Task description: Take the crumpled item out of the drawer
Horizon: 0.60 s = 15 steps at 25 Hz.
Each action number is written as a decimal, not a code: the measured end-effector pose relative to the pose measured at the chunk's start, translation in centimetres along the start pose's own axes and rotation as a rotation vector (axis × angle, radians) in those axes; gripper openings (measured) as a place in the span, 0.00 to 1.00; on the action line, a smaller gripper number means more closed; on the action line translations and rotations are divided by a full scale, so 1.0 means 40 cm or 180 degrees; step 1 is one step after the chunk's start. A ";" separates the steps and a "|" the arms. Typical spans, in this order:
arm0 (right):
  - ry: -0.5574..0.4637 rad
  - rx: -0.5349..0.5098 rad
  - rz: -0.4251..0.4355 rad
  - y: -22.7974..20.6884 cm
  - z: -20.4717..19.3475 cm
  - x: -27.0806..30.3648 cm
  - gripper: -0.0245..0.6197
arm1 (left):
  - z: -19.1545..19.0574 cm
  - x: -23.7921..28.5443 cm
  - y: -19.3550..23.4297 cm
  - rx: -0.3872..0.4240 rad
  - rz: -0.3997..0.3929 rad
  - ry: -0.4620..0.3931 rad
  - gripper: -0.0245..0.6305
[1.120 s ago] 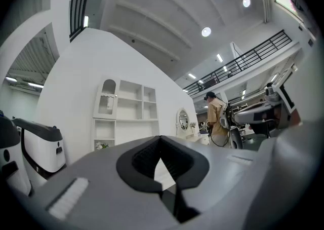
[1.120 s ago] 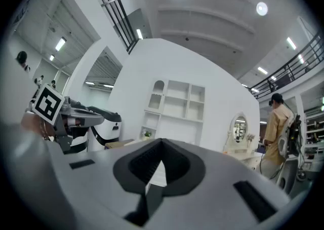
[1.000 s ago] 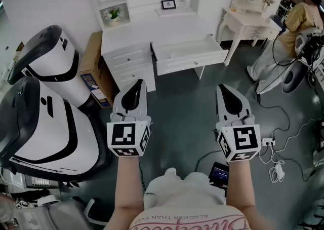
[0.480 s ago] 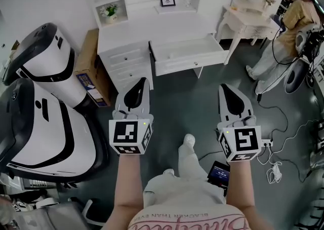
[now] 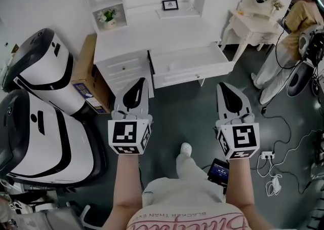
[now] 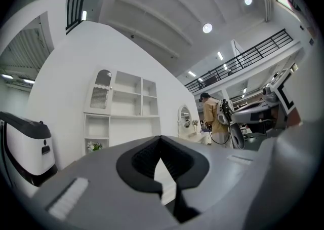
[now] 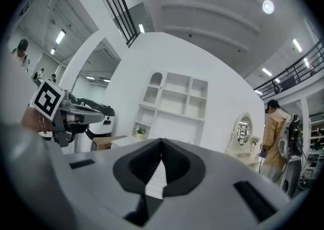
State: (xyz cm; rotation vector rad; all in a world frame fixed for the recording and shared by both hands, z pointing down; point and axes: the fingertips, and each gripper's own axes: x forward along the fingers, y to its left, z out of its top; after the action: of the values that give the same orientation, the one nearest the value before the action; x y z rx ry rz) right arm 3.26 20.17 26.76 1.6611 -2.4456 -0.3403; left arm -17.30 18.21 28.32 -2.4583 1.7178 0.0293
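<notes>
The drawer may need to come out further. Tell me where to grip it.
Probably the small knob at the middle of the front of the drawer, approached level from the floor side facing you. The front is broad and flat, and the knob alone sticks out.

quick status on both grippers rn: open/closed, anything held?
Left gripper: closed, jaws together, holding nothing.
Right gripper: closed, jaws together, holding nothing.
</notes>
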 end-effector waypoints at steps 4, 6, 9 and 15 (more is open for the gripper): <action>-0.0003 0.0030 0.0070 -0.070 -0.014 0.108 0.05 | -0.004 0.114 0.012 0.0043 0.0060 0.0027 0.05; -0.0011 0.0018 0.0109 -0.102 -0.015 0.160 0.05 | 0.000 0.171 0.016 0.0067 0.0065 0.0040 0.05; -0.0038 0.0002 0.0155 -0.154 -0.014 0.232 0.05 | 0.015 0.259 0.021 0.0094 0.0057 0.0028 0.05; -0.0045 0.0002 0.0225 -0.274 -0.044 0.353 0.05 | 0.005 0.429 0.014 0.0037 0.0115 0.0044 0.05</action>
State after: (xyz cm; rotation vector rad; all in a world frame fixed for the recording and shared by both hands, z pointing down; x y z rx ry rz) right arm 8.29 2.97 25.52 1.5731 -2.5075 -0.3428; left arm -11.84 2.04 26.39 -2.4249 1.7629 0.0064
